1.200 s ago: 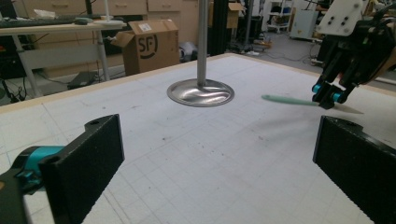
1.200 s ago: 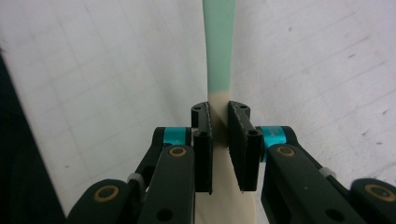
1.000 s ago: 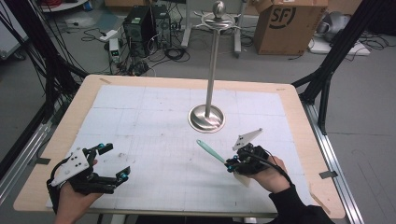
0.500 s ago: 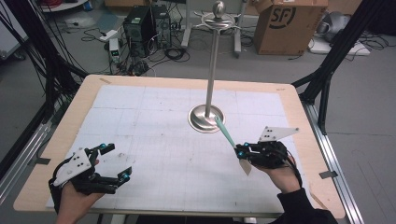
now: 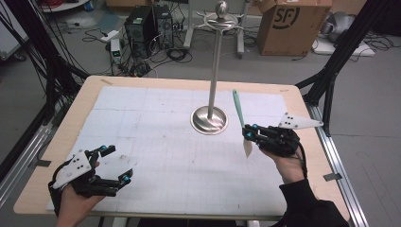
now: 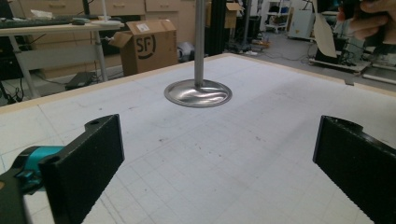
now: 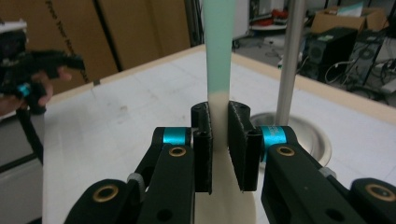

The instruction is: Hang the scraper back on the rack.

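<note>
So the right gripper [image 5: 249, 133] is clamped on a spatula [image 5: 240, 119] with a mint-green handle, held up off the desk near its right edge, just beside the metal stand [image 5: 209, 119]. The left gripper [image 5: 116, 163] sits wide open at the near left corner.

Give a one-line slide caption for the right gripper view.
Right gripper clamps a mint-handled spatula upright beside the steel stand.

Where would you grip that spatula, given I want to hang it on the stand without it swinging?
Grip the spatula at its neck, where the green handle meets the cream blade, coming from the flat faces. The right gripper is shut there now, with its pads flat on both faces. That leaves the handle end free and pointing up beside the stand.
</note>
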